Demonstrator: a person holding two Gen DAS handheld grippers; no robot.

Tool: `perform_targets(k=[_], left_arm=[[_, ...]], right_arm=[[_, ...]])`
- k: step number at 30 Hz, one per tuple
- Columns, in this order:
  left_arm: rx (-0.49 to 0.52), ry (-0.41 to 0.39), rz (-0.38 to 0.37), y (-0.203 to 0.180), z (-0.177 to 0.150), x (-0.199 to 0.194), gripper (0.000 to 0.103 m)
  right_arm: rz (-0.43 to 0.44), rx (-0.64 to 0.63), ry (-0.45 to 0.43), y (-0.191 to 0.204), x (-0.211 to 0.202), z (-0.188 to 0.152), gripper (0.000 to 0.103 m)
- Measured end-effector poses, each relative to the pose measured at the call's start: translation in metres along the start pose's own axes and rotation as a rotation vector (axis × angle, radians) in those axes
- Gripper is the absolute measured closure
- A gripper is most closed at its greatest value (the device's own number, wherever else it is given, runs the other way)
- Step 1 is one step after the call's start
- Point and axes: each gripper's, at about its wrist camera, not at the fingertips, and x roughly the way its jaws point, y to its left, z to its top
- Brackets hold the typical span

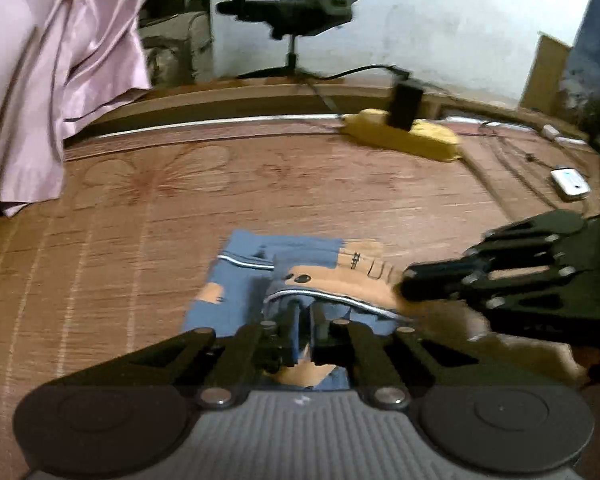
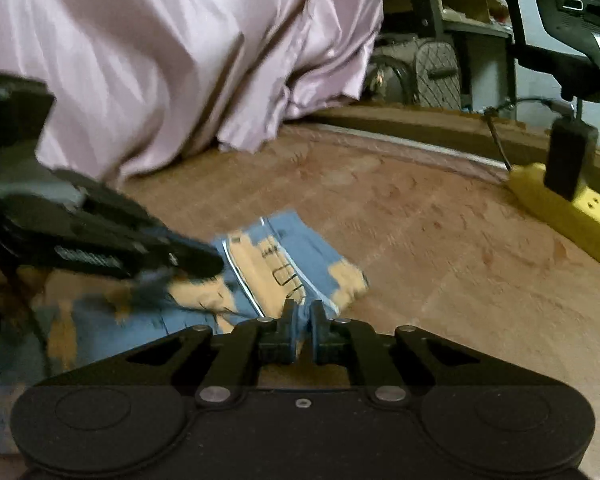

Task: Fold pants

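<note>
Both pairs of jaws stand nearly closed with cloth between them: the left gripper point(image 1: 305, 322) pinches a fold of the pants point(image 1: 260, 280) at their near edge, and the right gripper point(image 2: 303, 320) looks to be clamped on the near hem of the same blue-and-tan garment point(image 2: 296, 256), though blur makes that second grip less certain. The pants lie bunched and part-folded on the reddish-brown woven mat point(image 1: 180, 208), low in the middle of both wrist views, well apart from the yellow power strip point(image 1: 404, 136) at the far edge and from the pink sheet point(image 2: 172, 60) hanging at the side. To do this fold well, I would judge that the two held edges should travel together and level, so the layer goes over flat rather than twisted, and should be laid down with hems aligned before either grip lets go; the cloth looks thin and floppy, so a loose pinch could shed it. As to pose, both grippers are held low and close to the mat, pointing forward and slightly down, angled towards each other so each appears in the other's view, the right one reaching in beside the left over the garment
</note>
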Motion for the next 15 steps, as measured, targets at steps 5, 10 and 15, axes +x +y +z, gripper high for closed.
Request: perform_targets(k=[5, 10, 15], left_arm=[[-0.147, -0.031, -0.017, 0.029, 0.004, -0.004, 0.087], [-0.289, 0.095, -0.150, 0.063, 0.019, 0.026, 0.086], [-0.321, 0.125, -0.269, 0.071, 0.023, 0.037, 0.054]], right_arm=[[-0.046, -0.123, -0.018, 0.017, -0.003, -0.016, 0.096], [-0.051, -0.110, -0.002, 0.013, 0.000, -0.020, 0.095], [-0.057, -0.139, -0.011, 0.015, -0.002, -0.024, 0.094]])
